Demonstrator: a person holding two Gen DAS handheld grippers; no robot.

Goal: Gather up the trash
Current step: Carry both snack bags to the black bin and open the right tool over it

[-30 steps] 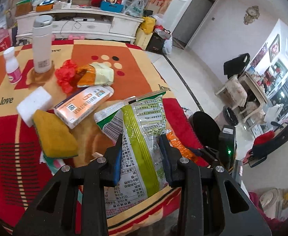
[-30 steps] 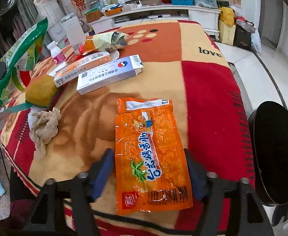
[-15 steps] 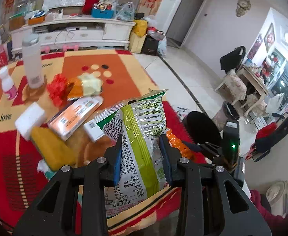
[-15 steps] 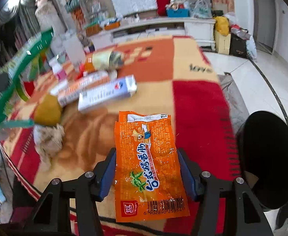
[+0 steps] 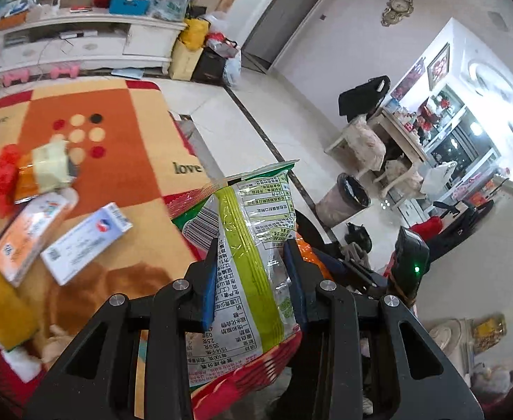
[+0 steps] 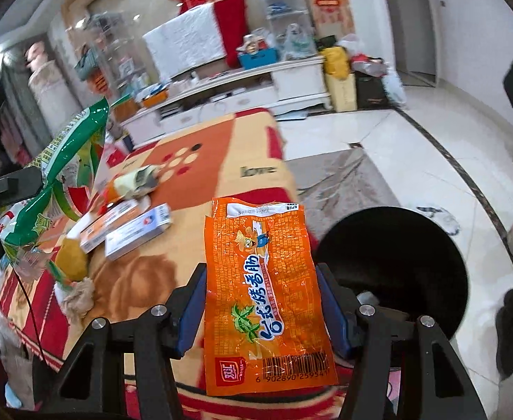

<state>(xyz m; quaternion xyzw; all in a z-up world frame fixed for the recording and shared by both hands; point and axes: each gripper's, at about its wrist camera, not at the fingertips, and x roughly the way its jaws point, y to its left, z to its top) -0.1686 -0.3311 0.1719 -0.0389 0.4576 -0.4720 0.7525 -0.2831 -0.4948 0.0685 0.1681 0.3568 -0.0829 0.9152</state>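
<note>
Now, with left tongs (image 5: 251, 273) pinching the green snack bag (image 5: 253, 245) and right tongs (image 6: 260, 301) pinching the orange sausage wrapper (image 6: 265, 294), carry both over the black bin (image 6: 396, 262) at three o'clock before releasing.

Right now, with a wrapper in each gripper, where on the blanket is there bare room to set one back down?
Bare blanket: the orange and tan patches around the dot pattern and the "love" lettering, toward the far right edge. Crowded: the left side, around the two boxes, yellow sponge and crumpled tissue.
</note>
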